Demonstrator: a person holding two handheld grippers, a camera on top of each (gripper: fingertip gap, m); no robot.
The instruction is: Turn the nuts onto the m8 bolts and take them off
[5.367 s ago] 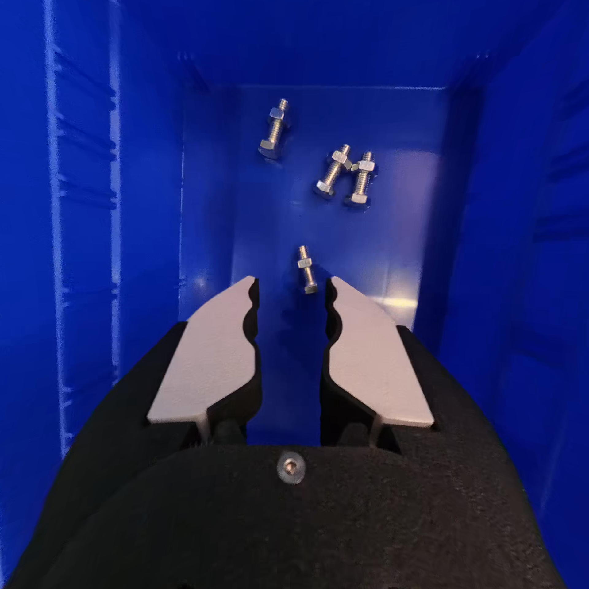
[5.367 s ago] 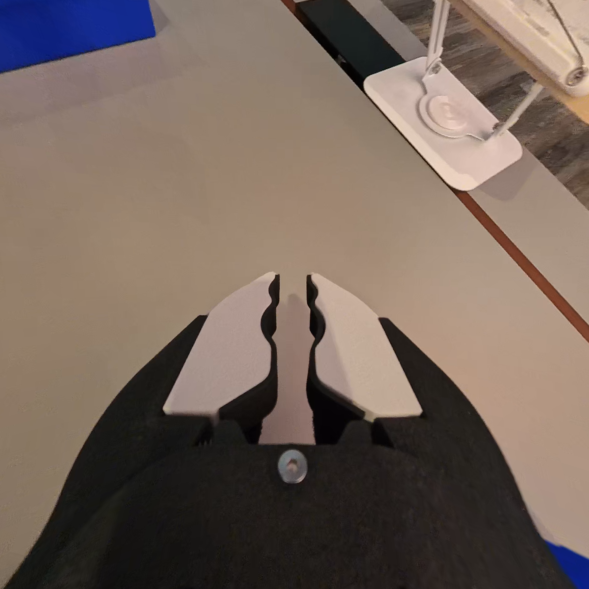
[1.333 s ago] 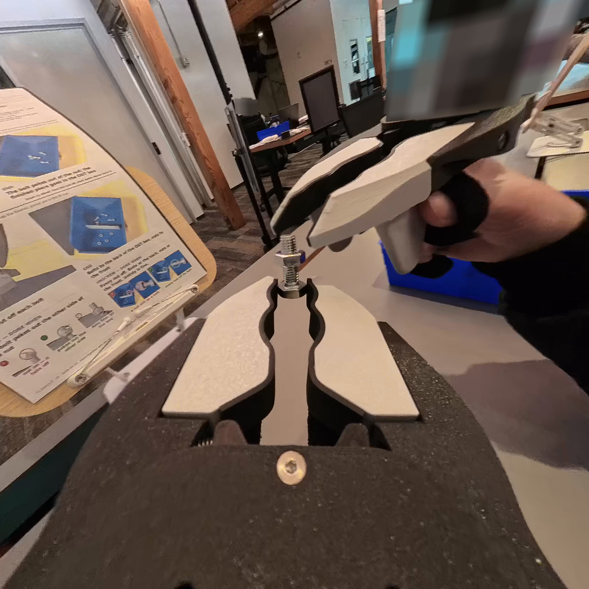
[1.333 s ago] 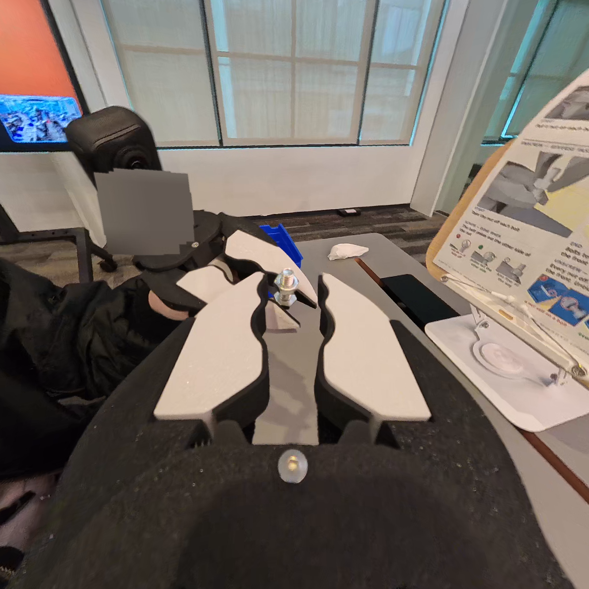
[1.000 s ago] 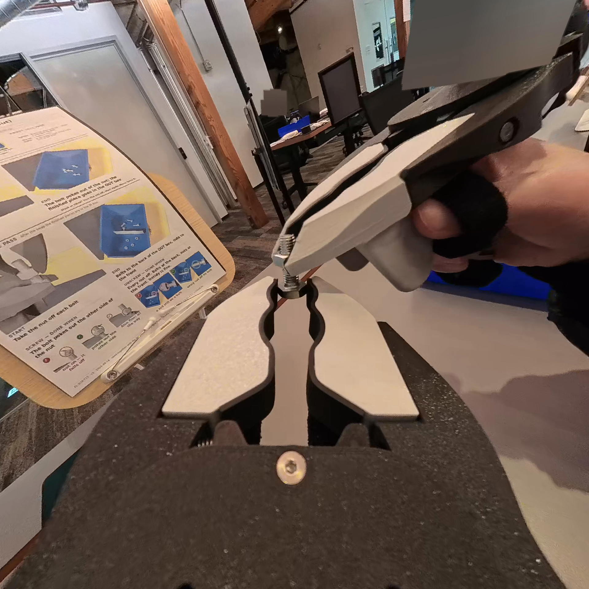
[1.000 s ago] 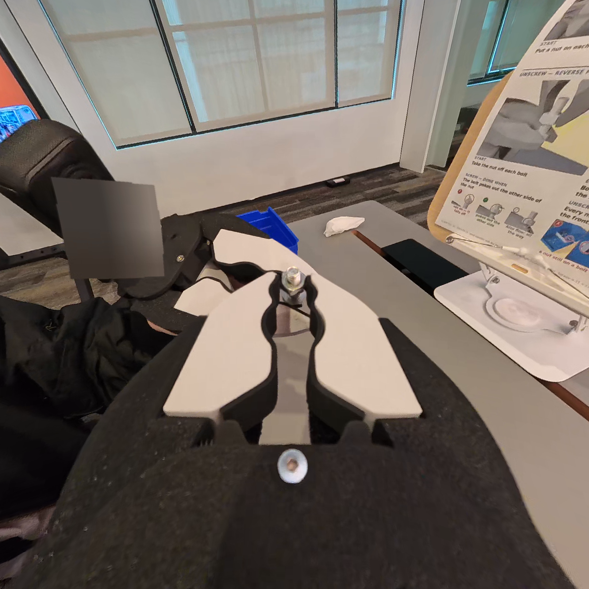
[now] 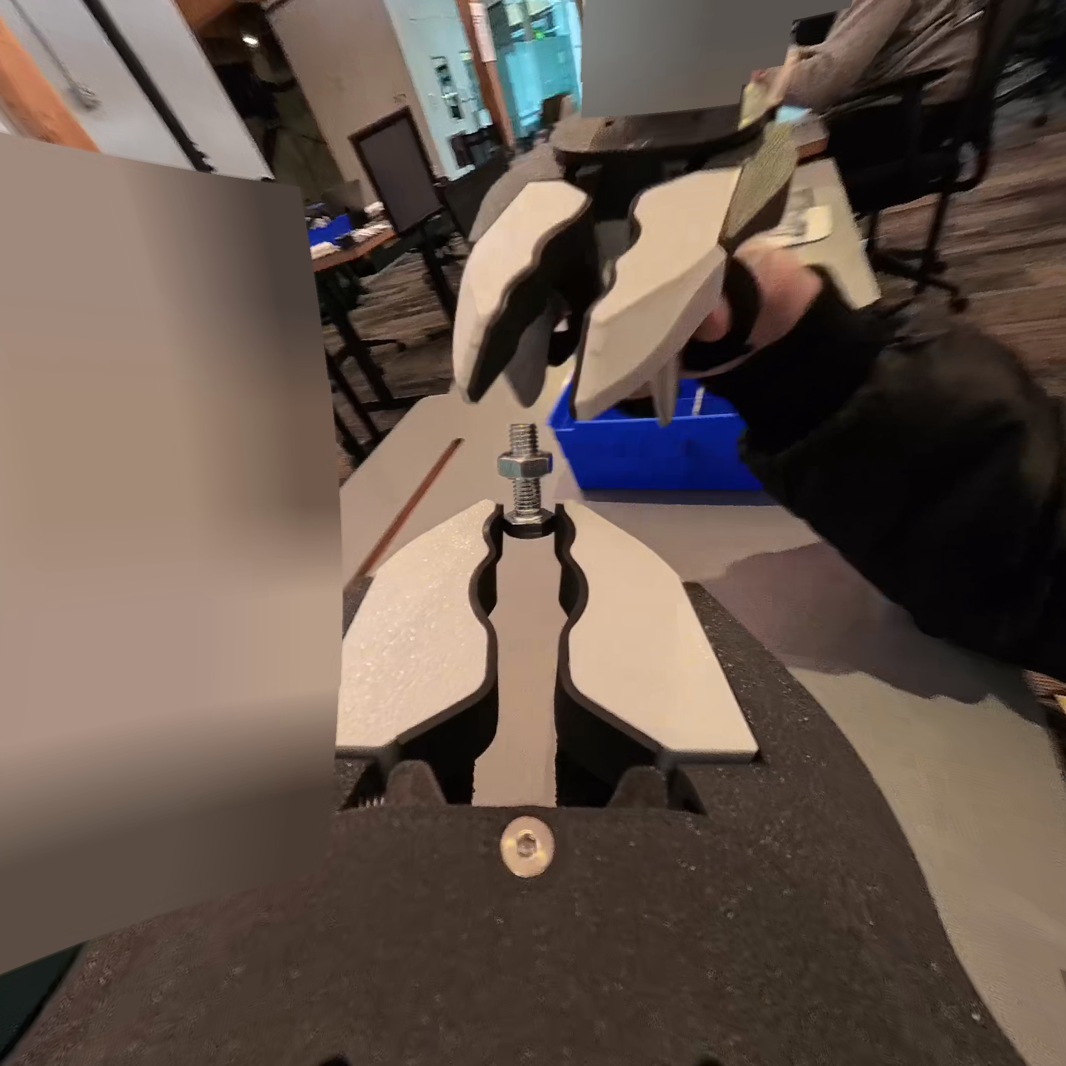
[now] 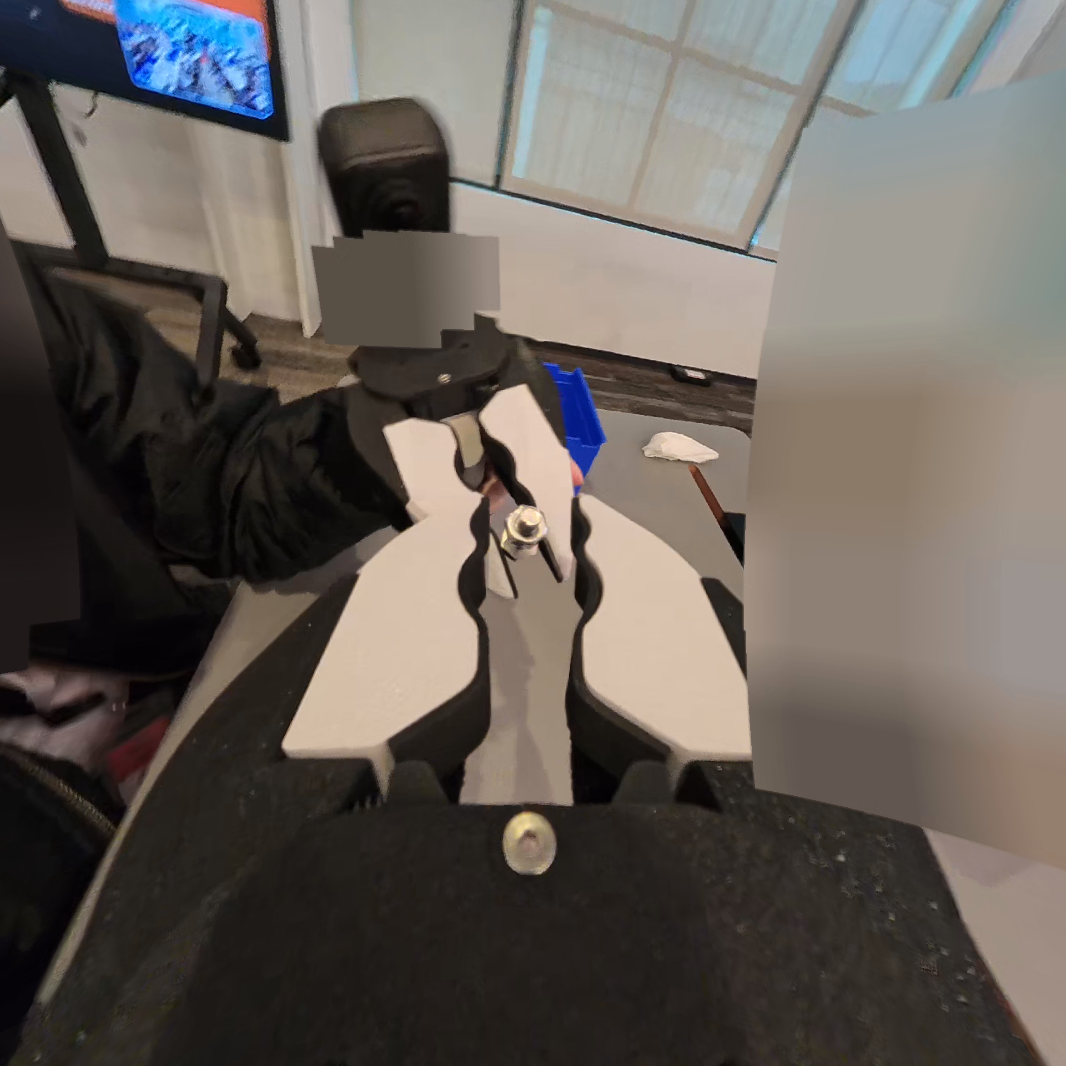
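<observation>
Table (image 7: pixel 663 530): grey, smooth top with a brown seam strip; carries a blue bin (image 7: pixel 652 455) beyond the tools and a crumpled white cloth (image 8: pixel 679 447) farther back.
Room: office floor with dark chairs, a wall screen (image 8: pixel 190 52), large paned windows (image 8: pixel 663 104) at the far side.
Left tool (image 7: pixel 526 522): clenched on the bolt's hex head at the fingertips, pads pressing both sides.
Bolt (image 7: pixel 524 490): silver, threaded, standing upright out of the left tool.
Nut (image 7: pixel 524 463): silver hex, partway down the thread, tip exposed above.
Right tool (image 7: pixel 522 392): released, fingers spread, empty, just above the bolt tip, held by a hand (image 7: pixel 767 311) in a dark sleeve.
</observation>
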